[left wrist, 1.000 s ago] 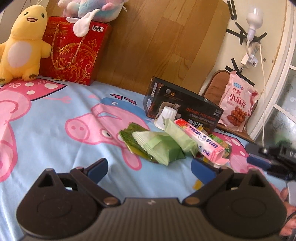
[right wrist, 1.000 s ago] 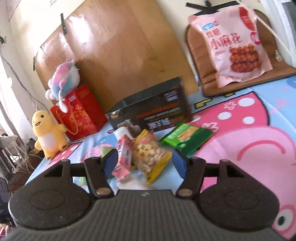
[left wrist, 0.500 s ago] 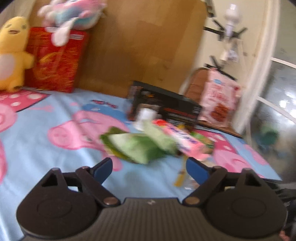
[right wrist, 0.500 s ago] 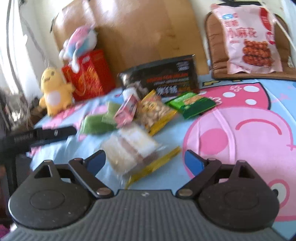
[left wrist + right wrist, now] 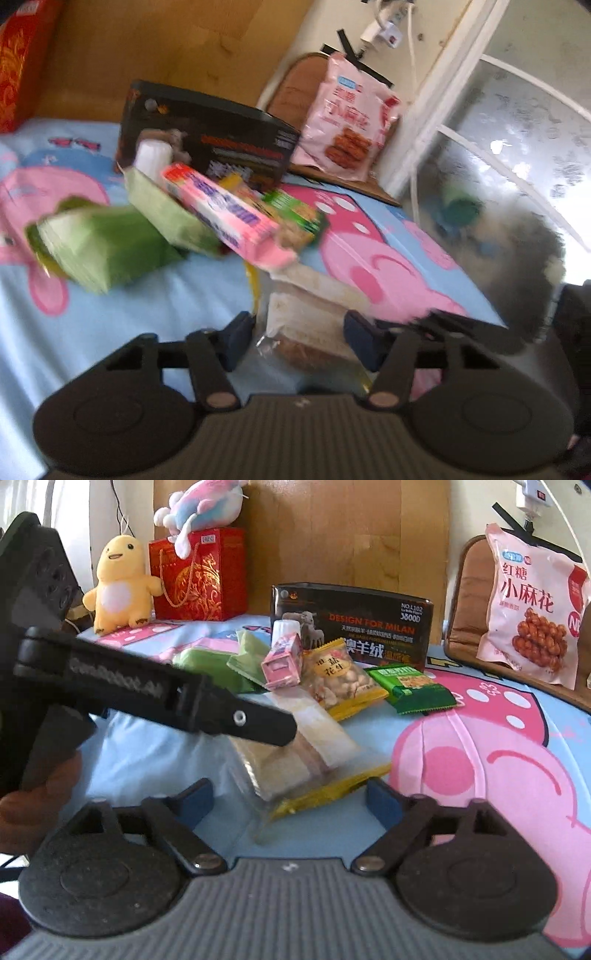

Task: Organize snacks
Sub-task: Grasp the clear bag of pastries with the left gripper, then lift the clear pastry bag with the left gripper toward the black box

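Left wrist view shows the left hand-held gripper (image 5: 299, 341) with its jaws just closing in around the clear-wrapped sandwich pack (image 5: 310, 317); blur hides whether the blue pads (image 5: 240, 338) yet press it. The pack lies on the cartoon-print bedsheet (image 5: 177, 295), nearest of the snack heap, in front of the pink box (image 5: 221, 214) and green packets (image 5: 99, 247). From the right wrist view, the right hand-held gripper (image 5: 288, 805) stands spread, empty, its pads either side of the same pack's yellow-edged end (image 5: 314, 797). The grip probably wants to land on the firm filling, not the loose wrapper, squeezing gently. The black carton (image 5: 351, 620) behind looks the likely destination.
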Action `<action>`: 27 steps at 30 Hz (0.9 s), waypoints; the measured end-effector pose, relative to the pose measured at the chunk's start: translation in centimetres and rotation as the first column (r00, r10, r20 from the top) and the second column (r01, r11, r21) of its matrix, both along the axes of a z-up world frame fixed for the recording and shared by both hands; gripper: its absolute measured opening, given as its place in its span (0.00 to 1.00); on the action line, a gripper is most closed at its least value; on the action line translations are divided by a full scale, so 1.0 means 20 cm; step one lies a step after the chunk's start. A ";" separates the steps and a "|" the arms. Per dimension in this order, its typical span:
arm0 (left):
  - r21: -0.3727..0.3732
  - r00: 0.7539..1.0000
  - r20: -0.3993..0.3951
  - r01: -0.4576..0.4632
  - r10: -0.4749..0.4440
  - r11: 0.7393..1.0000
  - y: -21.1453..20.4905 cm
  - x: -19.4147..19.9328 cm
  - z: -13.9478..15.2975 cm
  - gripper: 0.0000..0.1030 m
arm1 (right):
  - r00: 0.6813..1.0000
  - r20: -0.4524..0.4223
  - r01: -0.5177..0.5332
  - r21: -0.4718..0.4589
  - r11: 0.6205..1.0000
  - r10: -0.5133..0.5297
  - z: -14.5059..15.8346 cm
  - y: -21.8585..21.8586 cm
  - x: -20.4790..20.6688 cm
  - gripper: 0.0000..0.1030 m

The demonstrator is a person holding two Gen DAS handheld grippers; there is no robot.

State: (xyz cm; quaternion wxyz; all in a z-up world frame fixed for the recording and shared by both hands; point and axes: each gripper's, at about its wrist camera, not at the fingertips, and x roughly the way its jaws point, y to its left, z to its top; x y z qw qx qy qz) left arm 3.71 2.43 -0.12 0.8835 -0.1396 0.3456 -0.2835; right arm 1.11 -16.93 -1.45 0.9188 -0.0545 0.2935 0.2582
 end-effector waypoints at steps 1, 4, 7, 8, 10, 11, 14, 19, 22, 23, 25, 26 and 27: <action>0.007 1.000 0.007 -0.001 0.001 1.000 0.01 -0.04 0.00 0.52 | 1.000 0.010 0.008 -0.007 1.000 -0.008 0.00 0.01 -0.01 0.68; 0.010 0.999 0.030 -0.017 0.017 1.000 0.06 -0.16 0.00 0.51 | 0.999 -0.009 -0.037 0.013 0.999 0.037 0.02 -0.01 -0.02 0.61; -0.043 0.998 0.005 -0.058 0.059 0.997 0.19 -0.24 -0.01 0.51 | 0.992 -0.020 -0.126 0.021 0.992 0.126 0.04 0.03 -0.05 0.61; -0.057 0.997 -0.001 -0.080 0.080 0.995 0.23 -0.27 -0.01 0.51 | 0.987 -0.012 -0.159 0.013 0.987 0.159 0.04 0.05 -0.07 0.61; -0.062 0.993 0.000 -0.118 0.118 0.991 0.27 -0.28 -0.01 0.50 | 0.978 0.001 -0.209 0.009 0.978 0.209 0.05 0.10 -0.08 0.61; -0.057 0.991 0.002 -0.131 0.132 0.990 0.29 -0.28 0.00 0.50 | 0.974 0.003 -0.224 0.009 0.974 0.224 0.05 0.12 -0.07 0.61; -0.054 0.987 0.000 -0.161 0.161 0.986 0.32 -0.26 0.00 0.52 | 0.970 0.015 -0.243 0.005 0.970 0.243 0.04 0.19 -0.05 0.61; -0.048 0.986 0.018 -0.168 0.169 0.985 0.33 -0.21 0.00 0.63 | 0.977 0.035 -0.212 -0.012 0.977 0.212 0.03 0.21 -0.04 0.62; -0.055 0.985 0.015 -0.168 0.169 0.984 0.33 -0.19 -0.02 0.67 | 0.980 0.022 -0.199 -0.012 0.980 0.199 0.02 0.17 -0.04 0.69; -0.056 0.986 0.020 -0.167 0.168 0.984 0.32 -0.20 -0.02 0.67 | 0.981 0.019 -0.194 -0.011 0.981 0.194 0.02 0.17 -0.04 0.72; -0.045 0.986 0.037 -0.160 0.161 0.986 0.31 -0.20 -0.03 0.69 | 0.983 0.009 -0.184 0.002 0.983 0.184 0.02 0.17 -0.03 0.73; -0.035 0.986 0.048 -0.157 0.159 0.987 0.30 -0.21 -0.03 0.69 | 0.983 0.005 -0.182 0.009 0.983 0.182 0.01 0.16 -0.03 0.74; -0.030 0.986 0.056 -0.155 0.156 0.987 0.30 -0.22 -0.03 0.69 | 0.984 0.001 -0.178 0.014 0.984 0.178 0.01 0.16 -0.03 0.75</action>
